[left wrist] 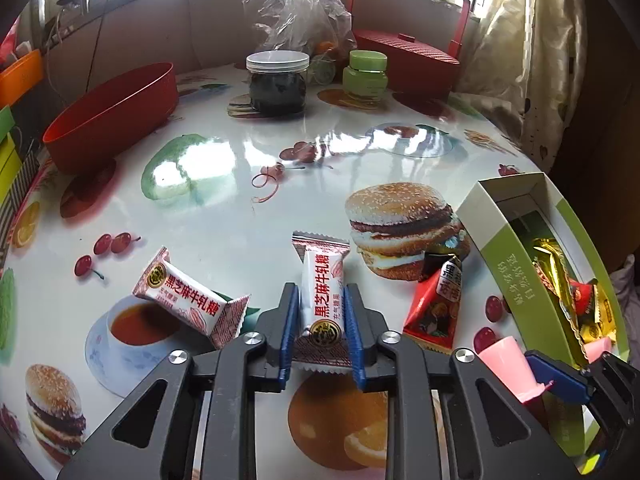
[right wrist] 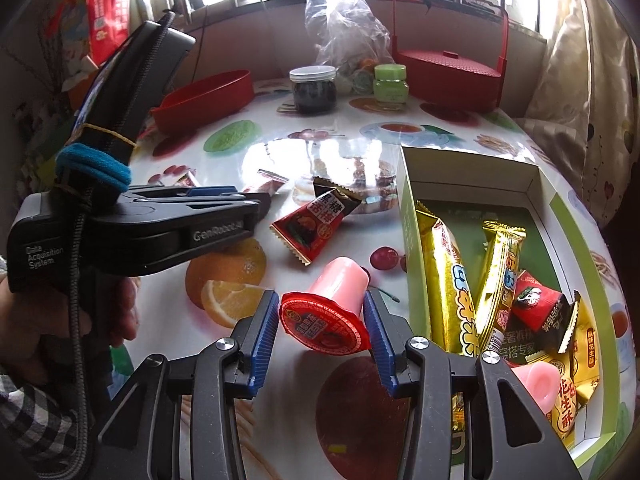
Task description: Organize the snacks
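Note:
My left gripper (left wrist: 321, 294) is shut on a white nougat candy (left wrist: 318, 268) that lies lengthwise on the fruit-print table. A second white nougat candy (left wrist: 188, 300) lies just to its left. A red triangular candy (left wrist: 434, 308) rests to the right, beside the green-and-white box (left wrist: 504, 248). In the right wrist view my right gripper (right wrist: 320, 300) is shut on a pink jelly cup (right wrist: 324, 320) with a red lid, just left of the box (right wrist: 408, 216). The box holds gold bars and several small wrapped sweets. The left gripper (right wrist: 256, 196) shows at the left there, held by a hand.
A red oval bowl (left wrist: 108, 116) stands at the back left. A dark jar (left wrist: 277, 80), a green jar (left wrist: 366, 72), a clear plastic bag (left wrist: 292, 8) and a red handled basket (left wrist: 408, 60) stand at the back. A rubber band (left wrist: 266, 184) lies mid-table. A curtain hangs beyond the right edge.

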